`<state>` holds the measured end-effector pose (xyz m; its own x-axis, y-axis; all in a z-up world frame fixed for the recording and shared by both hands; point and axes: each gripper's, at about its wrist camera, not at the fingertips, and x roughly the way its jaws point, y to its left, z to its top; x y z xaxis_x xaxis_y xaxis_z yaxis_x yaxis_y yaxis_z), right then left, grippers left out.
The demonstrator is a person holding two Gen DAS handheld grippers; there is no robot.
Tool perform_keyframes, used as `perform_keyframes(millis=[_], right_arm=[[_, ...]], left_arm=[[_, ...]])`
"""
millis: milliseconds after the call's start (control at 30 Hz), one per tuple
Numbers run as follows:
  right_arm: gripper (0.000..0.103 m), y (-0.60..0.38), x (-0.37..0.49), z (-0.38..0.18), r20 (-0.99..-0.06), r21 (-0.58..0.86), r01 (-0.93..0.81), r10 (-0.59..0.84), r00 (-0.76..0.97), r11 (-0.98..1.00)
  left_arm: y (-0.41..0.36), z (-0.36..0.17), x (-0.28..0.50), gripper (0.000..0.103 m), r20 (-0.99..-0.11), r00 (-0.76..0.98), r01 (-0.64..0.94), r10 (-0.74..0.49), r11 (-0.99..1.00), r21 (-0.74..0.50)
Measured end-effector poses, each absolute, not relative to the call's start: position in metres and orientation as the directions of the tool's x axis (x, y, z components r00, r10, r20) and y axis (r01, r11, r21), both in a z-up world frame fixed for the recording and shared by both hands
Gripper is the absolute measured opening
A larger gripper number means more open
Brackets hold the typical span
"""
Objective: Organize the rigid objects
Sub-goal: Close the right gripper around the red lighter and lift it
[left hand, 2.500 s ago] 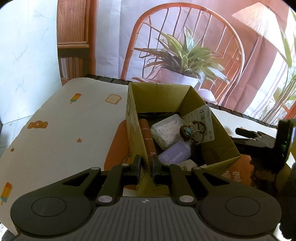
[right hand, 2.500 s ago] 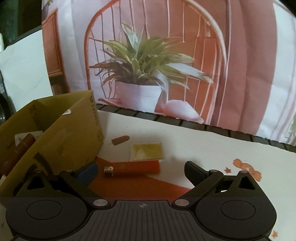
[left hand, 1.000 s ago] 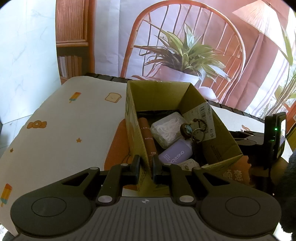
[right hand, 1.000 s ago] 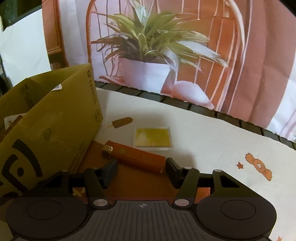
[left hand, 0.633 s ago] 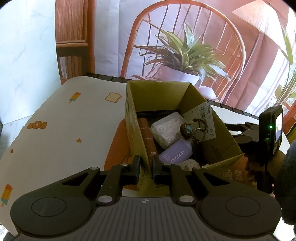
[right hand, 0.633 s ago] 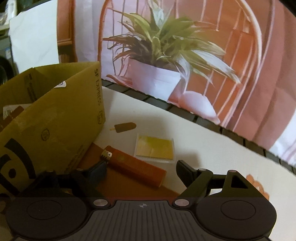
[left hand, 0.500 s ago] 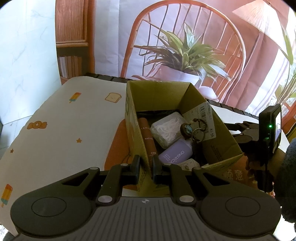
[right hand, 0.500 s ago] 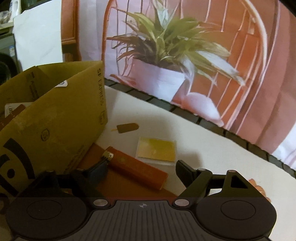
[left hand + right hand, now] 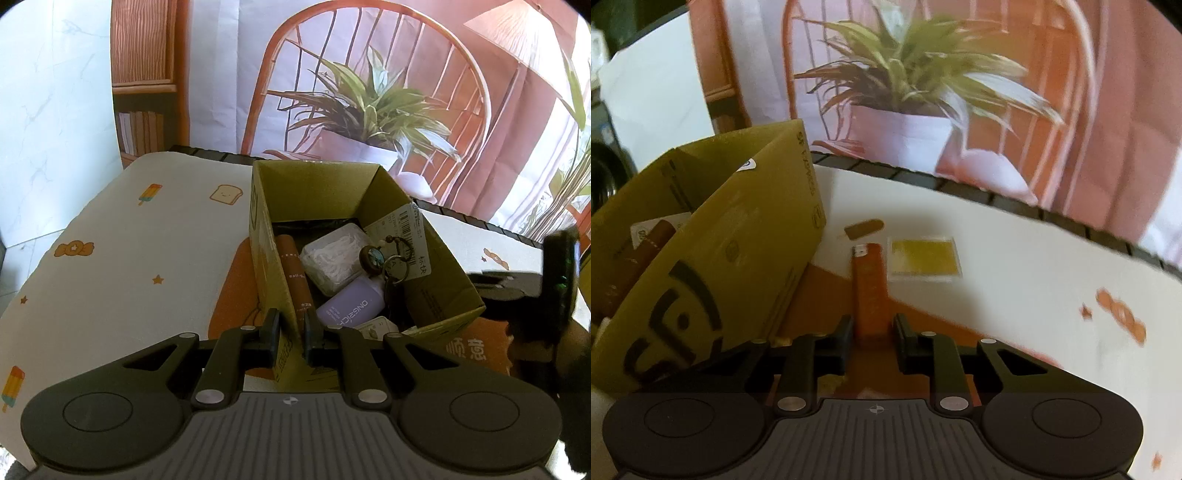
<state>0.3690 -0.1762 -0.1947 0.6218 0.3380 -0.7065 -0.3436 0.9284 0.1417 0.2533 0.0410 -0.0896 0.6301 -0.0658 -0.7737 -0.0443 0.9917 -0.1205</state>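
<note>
The left gripper (image 9: 291,334) is clamped on the near wall of the box (image 9: 441,258), likely steadying it. The right gripper (image 9: 873,334) is closing around the lighter (image 9: 870,291), which lies on the table (image 9: 1015,266) just beside the box, apparently for packing.

The left wrist view is bright and sharp, daylight falling evenly on the pale table (image 9: 122,266) and into the open cardboard box (image 9: 317,192), whose near inner wall lies in soft shadow, while the dark device at the far right edge is smeared and underexposed. The right wrist view is dimmer, with a warm orange cast, and motion blur softens the printed plant backdrop (image 9: 916,92), the yellow card (image 9: 925,259) and the candy prints on the cloth. Both fisheye pictures bend straight lines strongly towards the rim and go black in the corners.
</note>
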Motion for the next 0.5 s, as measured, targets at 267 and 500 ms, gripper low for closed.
perform_keyframes(millis=[267,500], right_arm=[[0.021,-0.205,0.324,-0.192,-0.706,0.228,-0.269,0.349,0.616,0.936],[0.021,-0.221,0.289,-0.19,-0.71,0.283,-0.203,0.347,0.613,0.938]], left_arm=[[0.042,-0.09,0.253,0.013,-0.771,0.633,-0.049,-0.068,0.991,-0.128],[0.042,-0.09,0.253,0.013,-0.771,0.633,-0.048,-0.067,0.991,-0.126]])
